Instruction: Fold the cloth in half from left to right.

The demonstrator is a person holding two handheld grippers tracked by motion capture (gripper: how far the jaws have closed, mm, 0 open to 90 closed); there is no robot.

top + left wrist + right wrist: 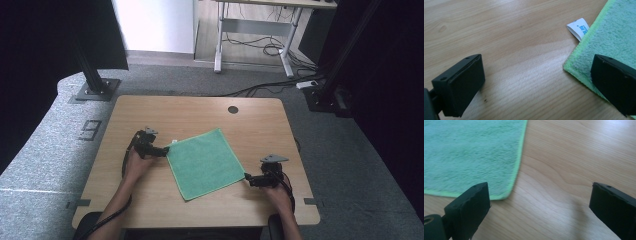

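Low over table, both tongs wide open, empty, flanking green cloth corners.

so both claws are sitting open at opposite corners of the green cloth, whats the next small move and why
Probably ease each claw inward and shut it on its corner. The left claw and right claw are both open, and the green cloth lies flat on the table, ungripped, each corner only partly between the jaws.
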